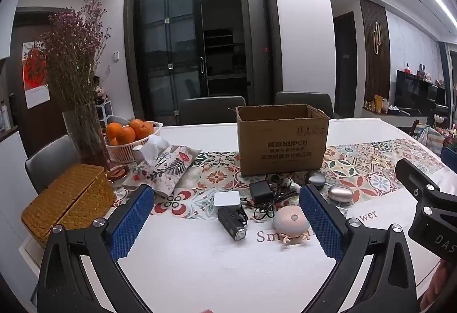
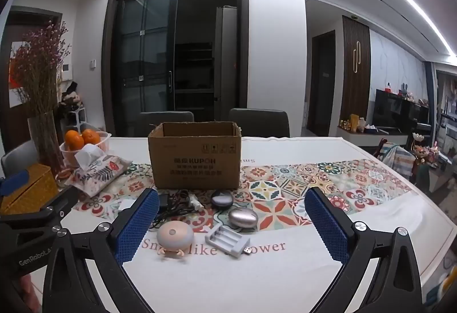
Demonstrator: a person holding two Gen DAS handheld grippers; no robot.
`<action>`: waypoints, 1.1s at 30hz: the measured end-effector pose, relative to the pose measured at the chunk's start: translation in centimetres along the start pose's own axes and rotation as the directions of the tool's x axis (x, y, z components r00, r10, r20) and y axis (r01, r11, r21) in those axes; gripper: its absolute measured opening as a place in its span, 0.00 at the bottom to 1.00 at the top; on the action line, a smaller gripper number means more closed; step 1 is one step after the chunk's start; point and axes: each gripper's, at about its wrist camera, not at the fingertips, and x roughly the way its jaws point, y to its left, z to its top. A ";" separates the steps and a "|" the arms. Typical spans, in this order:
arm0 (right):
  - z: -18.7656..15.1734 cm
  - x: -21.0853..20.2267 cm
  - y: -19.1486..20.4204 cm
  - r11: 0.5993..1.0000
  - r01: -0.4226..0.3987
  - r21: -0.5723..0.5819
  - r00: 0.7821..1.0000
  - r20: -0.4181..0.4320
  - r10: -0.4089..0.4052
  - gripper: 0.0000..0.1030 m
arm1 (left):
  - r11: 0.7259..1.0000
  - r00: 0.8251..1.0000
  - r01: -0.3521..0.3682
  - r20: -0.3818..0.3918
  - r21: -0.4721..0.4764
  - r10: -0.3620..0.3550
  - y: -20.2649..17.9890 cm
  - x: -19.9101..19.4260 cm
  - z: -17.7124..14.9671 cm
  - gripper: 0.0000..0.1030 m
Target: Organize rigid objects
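An open cardboard box (image 1: 282, 138) stands mid-table; it also shows in the right wrist view (image 2: 195, 155). In front of it lie a white square box (image 1: 227, 198), a black flashlight (image 1: 232, 220), a black adapter with cable (image 1: 260, 191), a pink round figurine (image 1: 290, 220) (image 2: 174, 235), a silver egg-shaped object (image 1: 340, 193) (image 2: 242, 217), a dark oval object (image 1: 315, 178) (image 2: 222, 198) and a white battery charger (image 2: 228, 240). My left gripper (image 1: 227, 223) is open and empty above the flashlight. My right gripper (image 2: 231, 227) is open and empty above the charger.
At the left stand a woven yellow basket (image 1: 68, 198), a fabric tissue pouch (image 1: 162, 165), a white basket of oranges (image 1: 130, 138) and a glass vase of dried flowers (image 1: 84, 130). Two grey chairs (image 1: 211, 108) stand behind the table. The white tablecloth (image 1: 228, 267) stretches toward me.
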 end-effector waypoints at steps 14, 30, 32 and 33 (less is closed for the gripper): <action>-0.1 0.1 0.3 1.000 0.008 -0.005 1.000 -0.009 -0.008 1.00 | 0.999 0.999 -0.032 0.033 -0.009 0.032 0.0 -0.7 -0.1 1.00; 0.0 -0.1 0.1 1.000 0.006 -0.002 1.000 -0.002 -0.006 1.00 | 1.000 0.999 -0.018 0.026 -0.013 0.019 0.1 -0.5 0.0 1.00; 0.0 -0.2 0.1 1.000 0.007 -0.001 1.000 -0.002 -0.007 1.00 | 1.000 1.000 -0.015 0.025 -0.014 0.016 0.1 -0.6 0.0 1.00; 0.0 -0.2 0.1 1.000 0.006 -0.002 1.000 -0.002 -0.006 1.00 | 1.000 1.000 -0.016 0.025 -0.013 0.016 0.1 -0.6 0.0 1.00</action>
